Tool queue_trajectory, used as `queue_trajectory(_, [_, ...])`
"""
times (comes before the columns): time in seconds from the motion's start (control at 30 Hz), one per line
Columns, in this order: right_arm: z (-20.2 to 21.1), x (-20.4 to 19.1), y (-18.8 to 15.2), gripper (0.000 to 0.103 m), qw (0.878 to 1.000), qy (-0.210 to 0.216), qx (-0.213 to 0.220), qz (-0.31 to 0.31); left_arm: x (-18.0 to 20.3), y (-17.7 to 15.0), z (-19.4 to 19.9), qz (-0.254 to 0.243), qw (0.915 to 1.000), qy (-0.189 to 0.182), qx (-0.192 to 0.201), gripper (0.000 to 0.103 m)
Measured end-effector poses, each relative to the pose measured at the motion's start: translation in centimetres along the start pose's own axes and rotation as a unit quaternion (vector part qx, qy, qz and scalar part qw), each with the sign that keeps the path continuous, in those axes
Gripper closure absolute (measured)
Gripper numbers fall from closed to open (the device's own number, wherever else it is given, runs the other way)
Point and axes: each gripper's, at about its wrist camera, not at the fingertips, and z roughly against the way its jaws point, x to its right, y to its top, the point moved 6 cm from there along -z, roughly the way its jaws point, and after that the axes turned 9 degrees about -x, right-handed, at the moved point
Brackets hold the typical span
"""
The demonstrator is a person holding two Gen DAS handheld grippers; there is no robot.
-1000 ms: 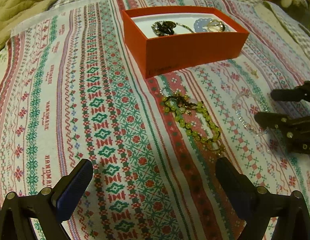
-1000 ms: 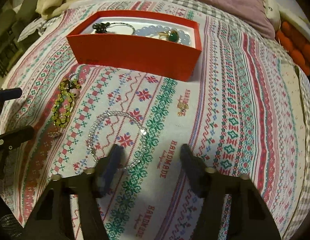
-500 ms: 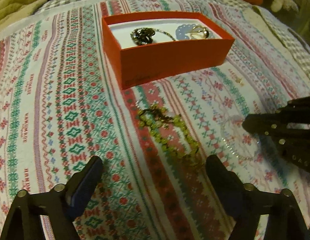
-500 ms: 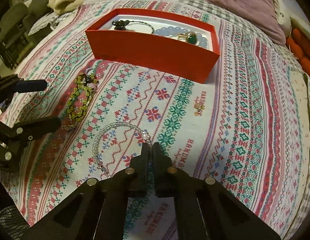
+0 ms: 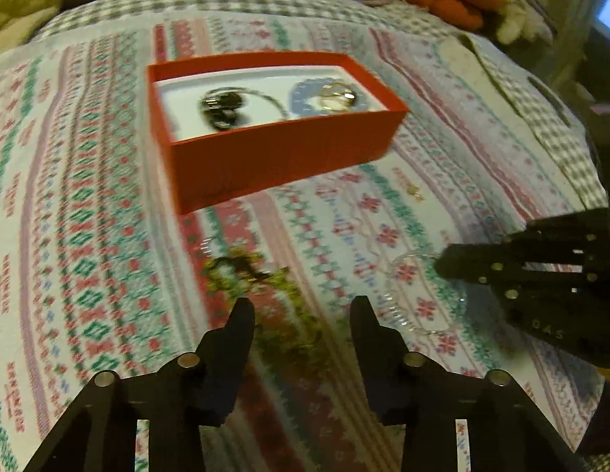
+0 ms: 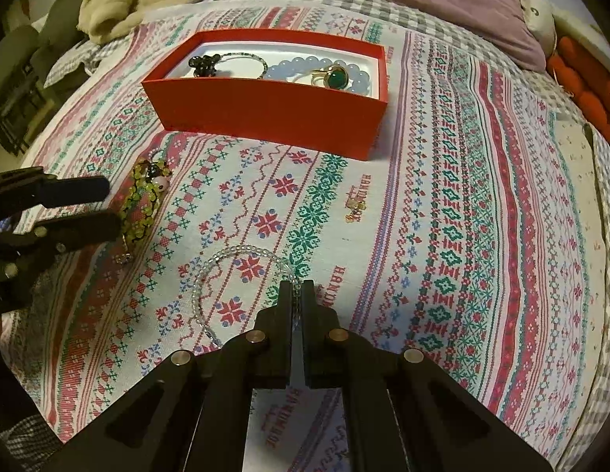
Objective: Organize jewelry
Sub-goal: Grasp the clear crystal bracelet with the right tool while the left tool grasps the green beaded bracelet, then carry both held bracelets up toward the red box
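On a patterned bedspread (image 6: 442,204), the right gripper (image 6: 297,289) pinches the clear beaded bracelet (image 6: 226,259) at lower centre of its view, jaws pressed together on the strand. The left gripper (image 5: 299,314), jaws closing, straddles the green beaded bracelet (image 5: 265,279) without touching it yet. The red jewelry box (image 6: 265,112), upper centre, holds other pieces.

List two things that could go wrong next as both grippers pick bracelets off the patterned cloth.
1. The right gripper is shut on only a short stretch of the clear bead bracelet; when lifted, the thin strand may slip out.
2. The left gripper is closing around the green bead bracelet, which lies flat on the soft cloth; its fingers may pinch fabric along with the beads.
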Motion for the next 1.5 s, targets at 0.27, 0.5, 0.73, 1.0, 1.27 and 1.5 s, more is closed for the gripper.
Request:
queue_trajectory(0.27, [0.1, -0.2, 0.0, 0.099, 1.0, 0.001, 0.001, 0.003, -0.4, 0.7, -2.7, 0.017, 0.9987, 0.022, -0.044, 0.07])
queue_trajectory(0.5, [0.0, 0.2, -0.2, 0.099, 1.0, 0.0, -0.002, 0.001, -0.4, 0.9, -3.3, 0.036, 0.9977, 0.023, -0.052, 0.098])
queue_trajectory(0.73, [0.9, -0.1, 0.2, 0.099, 1.0, 0.003, 0.008, 0.002, -0.5, 1.0, -1.1, 0.041, 0.9982, 0.0, -0.043, 0.102])
queue_trajectory(1.0, [3.4, -0.2, 1.1, 0.1, 0.999, 0.014, 0.036, -0.005, -1.5, 1.6, 2.2, 0.065, 0.9968, -0.043, -0.017, 0.102])
queue_trajectory(1.27, [5.8, 0.1, 2.3, 0.099, 0.998, 0.022, 0.064, -0.018, -1.6, 2.4, 4.2, 0.076, 0.9957, -0.053, 0.005, 0.102])
queue_trajectory(1.5, [8.1, -0.3, 3.6, 0.099, 0.995, 0.033, 0.092, -0.02, -1.2, 3.2, 6.0, 0.069, 0.9961, -0.047, 0.031, 0.102])
